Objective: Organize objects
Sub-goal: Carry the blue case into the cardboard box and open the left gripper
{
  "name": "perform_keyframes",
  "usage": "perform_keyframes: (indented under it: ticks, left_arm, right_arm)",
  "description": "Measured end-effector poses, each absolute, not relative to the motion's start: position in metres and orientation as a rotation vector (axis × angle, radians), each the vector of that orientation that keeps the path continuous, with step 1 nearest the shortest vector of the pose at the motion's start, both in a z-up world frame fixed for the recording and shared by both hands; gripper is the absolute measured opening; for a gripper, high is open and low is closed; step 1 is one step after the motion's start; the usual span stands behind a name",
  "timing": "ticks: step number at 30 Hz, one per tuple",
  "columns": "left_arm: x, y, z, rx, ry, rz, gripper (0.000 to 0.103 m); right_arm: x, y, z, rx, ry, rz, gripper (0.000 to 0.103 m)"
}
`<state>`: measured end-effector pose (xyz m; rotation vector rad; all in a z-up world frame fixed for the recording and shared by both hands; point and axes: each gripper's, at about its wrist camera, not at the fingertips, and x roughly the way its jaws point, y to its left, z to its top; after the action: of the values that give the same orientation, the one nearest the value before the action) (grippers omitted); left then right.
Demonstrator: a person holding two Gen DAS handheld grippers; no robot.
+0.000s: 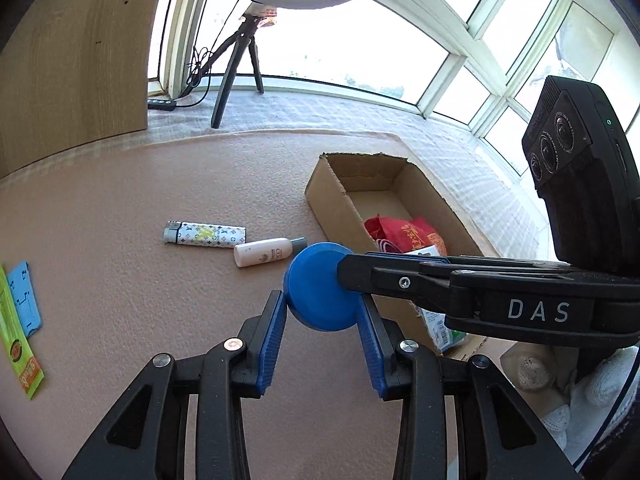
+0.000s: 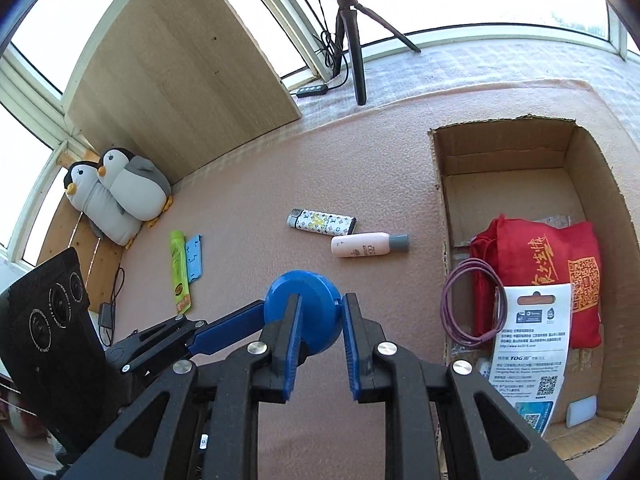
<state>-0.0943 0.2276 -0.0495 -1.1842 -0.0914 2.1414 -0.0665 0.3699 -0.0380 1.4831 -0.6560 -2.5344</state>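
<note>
A round blue disc (image 1: 320,286) is seen at the centre of both views, raised above the pink mat (image 1: 140,200). Being round, it has no long axis; in the left wrist view its flat face is tilted toward the camera, and in the right wrist view (image 2: 302,312) its face is likewise turned to the lens. The left gripper (image 1: 323,316) is closed on the disc, with a ribbed blue pad pressed to each side of its rim. The right gripper (image 2: 322,322), entering from the right edge of the left wrist view, is also closed on the disc, its pads on the two faces near the right rim. "DAS" is printed in white on the right gripper's body.

On the mat above the disc, a patterned lighter (image 2: 321,222) and a small pale bottle (image 2: 368,245) with a grey cap lie flat, long axes roughly left to right, the cap pointing right toward the cardboard box (image 2: 438,168). Inside the box are held a red bag (image 2: 536,256) with gold Chinese characters and a QR code, a coiled purple cable (image 2: 450,308), and a white card (image 2: 528,352) on which "TOG" is legible. A green packet (image 2: 179,272) and a blue card (image 2: 195,258) lie at mid left.
</note>
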Motion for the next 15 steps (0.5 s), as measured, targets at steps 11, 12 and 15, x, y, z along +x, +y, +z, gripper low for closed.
perform_keyframes:
  ticks: [11,12,15]
  left_arm:
    - [-0.115,0.328,-0.03,-1.107,-0.03,2.095,0.037]
    - [-0.117,0.335,-0.031,-1.11,-0.028,2.091,0.037]
    - [-0.125,0.354,-0.035,-1.118,-0.018,2.085,0.037]
  right_arm:
    - [-0.066,0.46,-0.02,1.427,-0.694,-2.68,0.018]
    - [-0.067,0.466,-0.021,1.428,-0.698,-2.683,0.018]
    - [-0.072,0.479,-0.024,1.432,-0.693,-2.693,0.018]
